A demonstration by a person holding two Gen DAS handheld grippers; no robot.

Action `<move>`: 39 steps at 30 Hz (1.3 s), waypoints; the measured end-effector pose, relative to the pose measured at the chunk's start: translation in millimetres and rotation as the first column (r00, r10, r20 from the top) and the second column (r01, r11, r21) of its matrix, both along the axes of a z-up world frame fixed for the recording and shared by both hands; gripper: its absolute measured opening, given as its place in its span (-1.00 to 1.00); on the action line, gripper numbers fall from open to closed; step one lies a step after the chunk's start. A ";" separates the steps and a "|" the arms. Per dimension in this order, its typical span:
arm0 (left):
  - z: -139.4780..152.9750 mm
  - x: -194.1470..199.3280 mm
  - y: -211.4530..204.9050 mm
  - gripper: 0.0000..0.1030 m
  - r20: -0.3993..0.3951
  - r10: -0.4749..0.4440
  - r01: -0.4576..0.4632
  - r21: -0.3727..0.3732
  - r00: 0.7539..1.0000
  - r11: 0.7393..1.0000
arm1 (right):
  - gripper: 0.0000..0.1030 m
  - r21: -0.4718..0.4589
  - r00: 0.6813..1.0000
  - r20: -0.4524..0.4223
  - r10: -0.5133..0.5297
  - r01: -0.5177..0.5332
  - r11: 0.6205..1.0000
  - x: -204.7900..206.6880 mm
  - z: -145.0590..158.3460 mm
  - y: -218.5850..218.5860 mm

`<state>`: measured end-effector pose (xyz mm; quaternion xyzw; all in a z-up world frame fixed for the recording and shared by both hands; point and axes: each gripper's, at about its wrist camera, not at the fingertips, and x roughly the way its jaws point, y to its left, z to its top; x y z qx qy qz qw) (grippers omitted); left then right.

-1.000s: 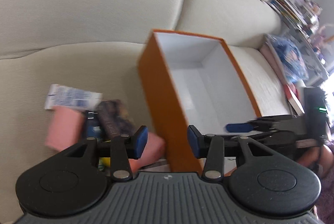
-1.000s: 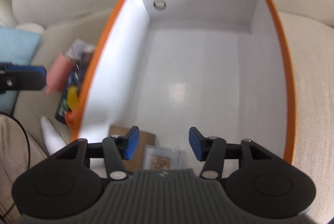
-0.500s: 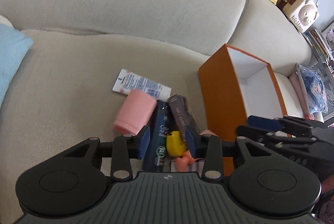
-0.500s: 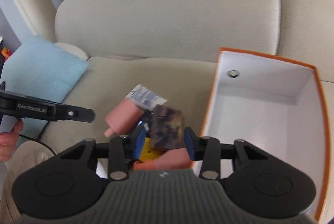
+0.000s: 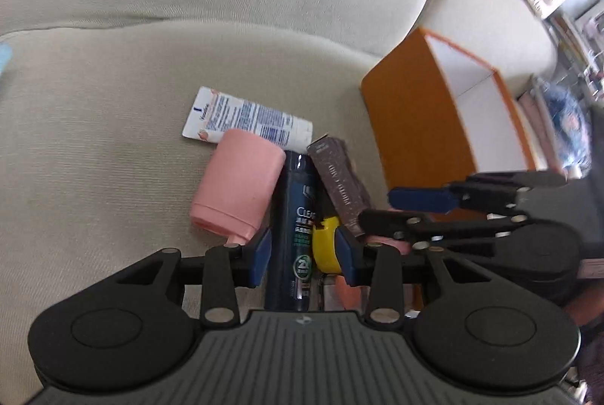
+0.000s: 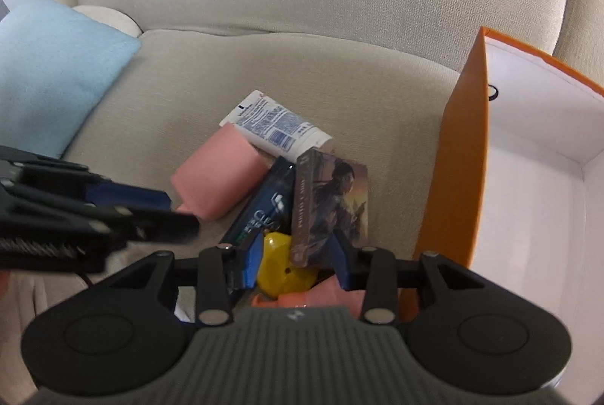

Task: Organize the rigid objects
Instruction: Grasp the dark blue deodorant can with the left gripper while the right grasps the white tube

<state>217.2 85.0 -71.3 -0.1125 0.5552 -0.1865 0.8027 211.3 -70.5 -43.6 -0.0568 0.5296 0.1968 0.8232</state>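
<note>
Furthest to the left of the left gripper [image 5: 302, 254] lies the pink bottle [image 5: 238, 186], resting on its side with its neck almost touching the left blue pad, and the white tube [image 5: 245, 119] lies beyond it on the sofa cushion [image 5: 94, 159]. This gripper hangs partly spread over the pile, with the dark shampoo bottle [image 5: 296, 216] and the yellow toy [image 5: 326, 244] both showing between its pads, neither visibly pinched. If it closes here it could catch both at once, or nudge the round pink bottle so that it rolls away. To its right the brown card box [image 5: 339, 186] leans against the shampoo bottle. The right gripper [image 6: 296, 263] hangs over the same heap, and its jaws have just been closing, with the yellow toy and the lower edge of the card box between them, pads not clearly pressing. The two tools are crowded together, so a collision looks likely, and lifting the card box may topple the things propped against it. Far right stands the orange box [image 6: 456, 159], open and near; its tall wall could snag a low carry.
</note>
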 end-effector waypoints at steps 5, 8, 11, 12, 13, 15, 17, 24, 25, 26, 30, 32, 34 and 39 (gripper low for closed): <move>-18.6 11.0 -18.2 -0.12 -0.022 -0.037 0.038 0.058 0.999 0.998 | -0.35 -0.035 0.999 -0.038 0.030 -0.031 0.999 9.7 -9.3 -3.7; -28.7 18.2 -24.1 -0.12 -0.051 -0.018 0.023 0.086 0.999 0.996 | -0.41 -0.047 0.998 -0.036 0.043 -0.045 0.998 12.9 -15.6 -3.5; -40.2 22.4 -28.4 -0.11 -0.081 0.008 0.002 0.113 0.997 0.994 | -0.39 -0.040 0.998 -0.033 0.053 -0.055 0.998 17.5 -19.7 -1.7; -43.5 23.3 -27.8 -0.07 -0.087 0.014 -0.006 0.099 0.996 0.995 | -0.39 -0.044 0.998 -0.026 0.062 -0.063 0.997 18.5 -20.1 -1.0; -46.5 24.2 -26.7 -0.02 -0.096 0.023 -0.015 0.084 0.995 0.996 | -0.39 -0.047 0.997 -0.021 0.069 -0.069 0.996 19.2 -20.2 -1.0; -51.1 25.2 -25.4 -0.01 -0.118 0.027 -0.021 0.056 0.993 0.998 | -0.39 -0.041 0.997 -0.023 0.080 -0.081 0.996 21.6 -21.5 -1.5; -53.1 24.0 -29.0 -0.02 -0.113 0.022 -0.015 0.058 0.993 0.998 | -0.40 -0.035 0.996 -0.028 0.088 -0.089 0.995 23.2 -23.4 -1.7; -56.8 22.0 -31.5 -0.28 -0.112 0.034 -0.032 0.018 0.993 0.999 | -0.56 -0.056 0.995 -0.019 0.099 -0.100 0.993 26.4 -28.8 1.6; -54.2 21.0 -31.4 -0.29 -0.102 0.040 -0.038 0.016 0.994 0.999 | -0.57 -0.055 0.995 -0.018 0.102 -0.103 0.993 27.1 -29.2 1.5; -52.4 17.9 -29.5 -0.29 -0.090 0.049 -0.048 0.017 0.995 0.999 | -0.55 -0.047 0.994 -0.021 0.103 -0.104 0.993 27.8 -29.3 1.2; -33.6 7.4 -16.2 -0.30 -0.046 0.096 -0.096 0.015 0.994 0.995 | -0.33 -0.025 0.993 -0.022 0.116 -0.117 0.993 29.7 -26.9 4.5; -20.2 3.9 -9.3 -0.30 -0.020 0.117 -0.117 0.010 0.993 0.993 | -0.33 -0.033 0.992 -0.002 0.130 -0.130 0.991 31.8 -23.2 8.7; -8.0 2.7 -4.8 -0.31 0.008 0.140 -0.140 0.013 0.990 0.990 | -0.33 -0.031 0.991 0.009 0.137 -0.137 0.990 36.5 -19.2 12.9; 8.9 12.4 19.7 -0.31 0.031 0.210 -0.209 -0.050 0.977 0.977 | -0.33 -0.059 0.979 0.041 0.200 -0.198 0.978 53.5 -11.6 28.3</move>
